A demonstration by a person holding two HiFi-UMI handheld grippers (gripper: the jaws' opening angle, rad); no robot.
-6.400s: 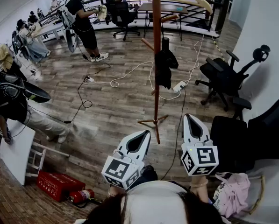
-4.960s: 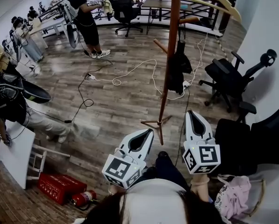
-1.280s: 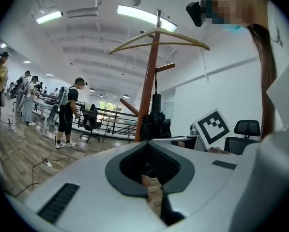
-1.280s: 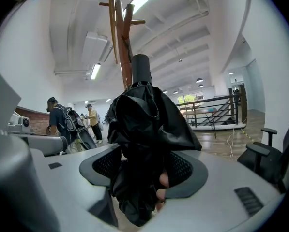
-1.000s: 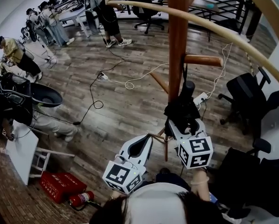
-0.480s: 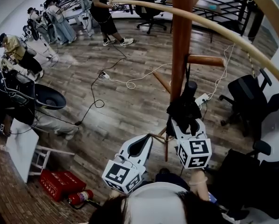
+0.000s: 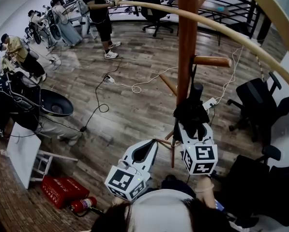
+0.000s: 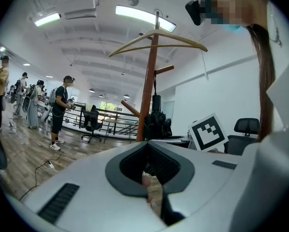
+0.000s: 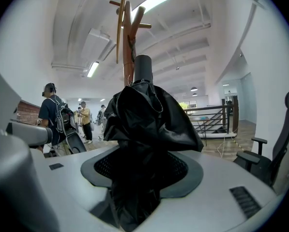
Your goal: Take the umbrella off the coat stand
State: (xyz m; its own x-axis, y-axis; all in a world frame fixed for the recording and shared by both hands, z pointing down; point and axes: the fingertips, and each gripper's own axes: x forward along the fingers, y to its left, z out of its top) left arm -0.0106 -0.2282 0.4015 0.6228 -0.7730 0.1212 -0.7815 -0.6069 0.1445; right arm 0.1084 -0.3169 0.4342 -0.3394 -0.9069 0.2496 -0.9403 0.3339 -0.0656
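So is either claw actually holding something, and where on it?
Right gripper: the bunched canopy of the black umbrella, below its handle, sits between its jaws, which have just been closing; a firm grip cannot be told yet. Left gripper: nothing.

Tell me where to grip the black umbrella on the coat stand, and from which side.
Grip the umbrella by its bunched canopy, below the stubby handle, coming level from the side away from the pole: it hangs upright from a peg, leaving that side free. The right gripper straddles it, jaws just closing.
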